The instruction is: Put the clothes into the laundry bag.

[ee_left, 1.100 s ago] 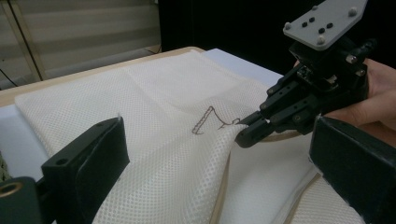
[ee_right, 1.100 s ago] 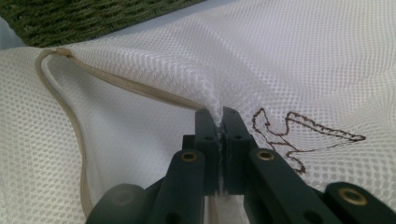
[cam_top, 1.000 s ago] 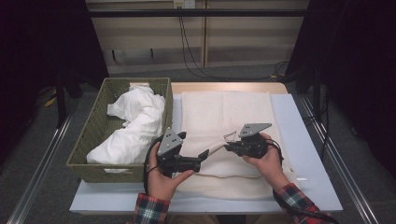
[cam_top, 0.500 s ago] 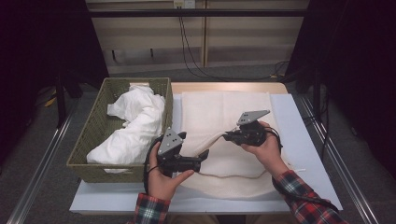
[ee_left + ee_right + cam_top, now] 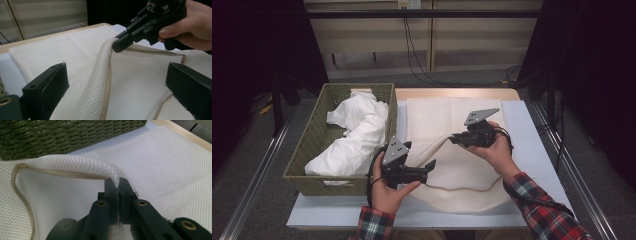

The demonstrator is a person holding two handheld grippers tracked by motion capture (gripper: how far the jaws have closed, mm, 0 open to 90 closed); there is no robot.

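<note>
**On the counter: a mesh bag lifted by its upper layer**

On the counter (image 5: pixel 532 150), a white mesh bag (image 5: pixel 447 125) lies spread flat across the middle, its beige zipper edge (image 5: pixel 60 173) running along the open mouth on the near side. The right claw (image 5: pixel 454 140) is clamped on the bag's upper layer close to that zipper edge; in the right gripper view the two black jaws stand pressed together with a pinch of white mesh caught between them, and the fabric rises to the pinch in a rounded fold. Seen from the left gripper view, the same claw (image 5: pixel 117 46) holds the layer up off the rest of the bag, so the mouth gapes beneath it and the lower layer stays on the counter.

The left claw (image 5: pixel 430 165) hovers at the near left corner of the bag, held level and pointing towards the opening. Its jaws stand wide apart with nothing pressed between them; the raised fold of mesh runs through the gap between them in the left gripper view, without touching either one.

To the left of the bag, just beside it, stands a green woven basket (image 5: pixel 312 145) filled with crumpled white cloth (image 5: pixel 357 135). The person's sleeves are red plaid.
</note>
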